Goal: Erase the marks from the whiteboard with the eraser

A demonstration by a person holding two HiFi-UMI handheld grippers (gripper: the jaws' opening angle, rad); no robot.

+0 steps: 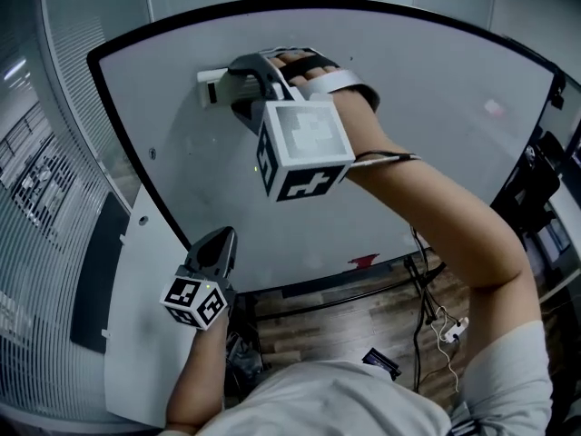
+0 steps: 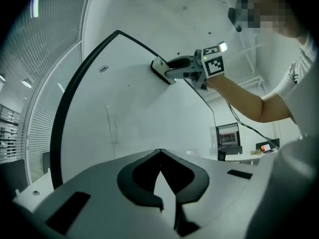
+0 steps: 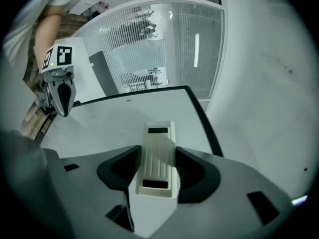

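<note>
Where the whiteboard curves toward its upper left corner, the eraser lies flat against the white surface, just inside the black rim. It is an oblong block of cream plastic with a ribbed back and a dark slot at each end. The right gripper has it clamped across its width, with the black pads pressed on both long sides and parted only as wide as the block. A hand in a fingerless glove drives that gripper, whose marker cube faces the head camera in white with black squares.

The board is smooth and faintly glossy, and a few pale grey streaks show in the left gripper view. The left gripper sits low by the board's lower left edge with its dark curved jaws closed tip to tip on nothing. Behind the board's left side stands a ribbed glass wall, and below it lies a wood-plank floor.
</note>
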